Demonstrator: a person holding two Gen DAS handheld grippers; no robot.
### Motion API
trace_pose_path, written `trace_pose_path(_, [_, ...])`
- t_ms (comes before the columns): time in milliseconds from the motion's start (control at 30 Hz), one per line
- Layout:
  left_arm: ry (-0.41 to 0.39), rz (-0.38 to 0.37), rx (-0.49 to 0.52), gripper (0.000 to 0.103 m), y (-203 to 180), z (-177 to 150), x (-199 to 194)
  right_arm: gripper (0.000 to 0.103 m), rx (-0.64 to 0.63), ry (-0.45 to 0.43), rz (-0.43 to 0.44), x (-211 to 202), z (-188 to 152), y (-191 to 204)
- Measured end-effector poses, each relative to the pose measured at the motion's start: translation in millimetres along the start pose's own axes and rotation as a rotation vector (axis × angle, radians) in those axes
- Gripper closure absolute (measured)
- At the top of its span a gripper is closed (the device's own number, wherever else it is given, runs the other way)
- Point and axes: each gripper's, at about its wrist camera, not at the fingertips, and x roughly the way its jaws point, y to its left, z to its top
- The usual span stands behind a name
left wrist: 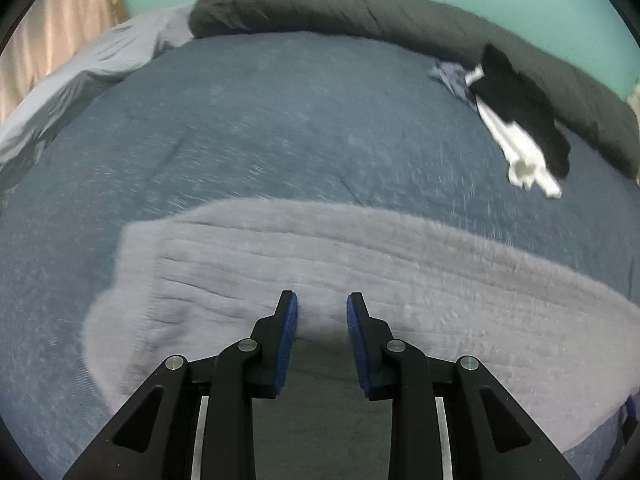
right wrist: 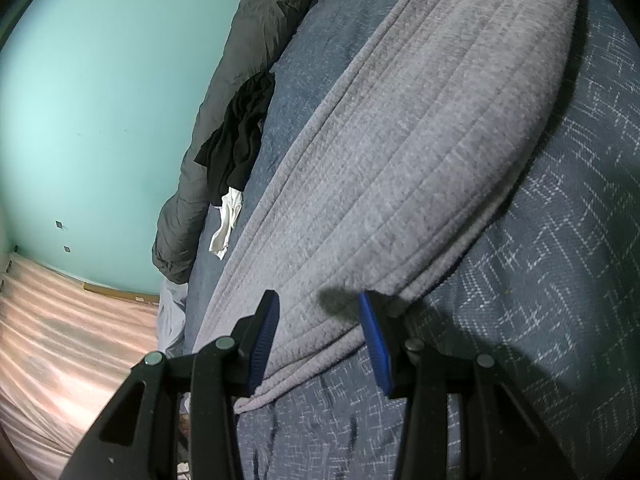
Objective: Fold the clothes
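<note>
A grey ribbed fleece garment [left wrist: 360,256] lies in a long band across the blue bedspread [left wrist: 260,120]. My left gripper [left wrist: 322,306] is at its near edge. A raised fold of the fleece fills the narrow gap between the blue pads [left wrist: 290,320], and it is dark underneath. In the right wrist view the same garment [right wrist: 400,140] runs away from me. My right gripper [right wrist: 320,312] stands over its near corner with the jaws apart. The fleece lies flat beneath and between the fingers.
A dark rolled duvet [left wrist: 360,4] runs along the teal wall [right wrist: 100,100]. Black and white clothes [left wrist: 520,120] are heaped beside it, also seen as a black-and-white pile [right wrist: 236,152]. A pale pillow [left wrist: 100,56] lies at the far left. A pink striped curtain [right wrist: 60,340] hangs beyond the bed's end.
</note>
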Motion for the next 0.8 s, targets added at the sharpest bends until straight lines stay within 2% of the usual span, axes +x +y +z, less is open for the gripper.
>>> trace_pose_path(67, [0.030,0.010,0.001,0.070,-4,-5,12,0.061,0.003,0.002,0.002,0,1,-1])
trace_pose_path(133, [0.019,0.008,-0.007,0.068,-2,-4,9,0.061,0.007,0.003,0.005,0,2,-2])
trace_pose_path(400, [-0.094,-0.024,-0.054,0.068,25,-7,-48,0.061,0.018,-0.009,0.014,-7,4,-3])
trace_pose_path(500, [-0.068,-0.023,-0.036,0.068,24,-20,-47,0.061,0.014,-0.012,0.009,-7,4,-3])
trace_pose_path(667, [0.008,-0.018,-0.069,0.068,26,-35,-6,0.061,0.011,-0.014,0.003,-6,4,-4])
trace_pose_path(800, [-0.015,-0.013,-0.056,0.067,25,-33,-16,0.061,0.013,-0.013,0.003,-6,6,-5])
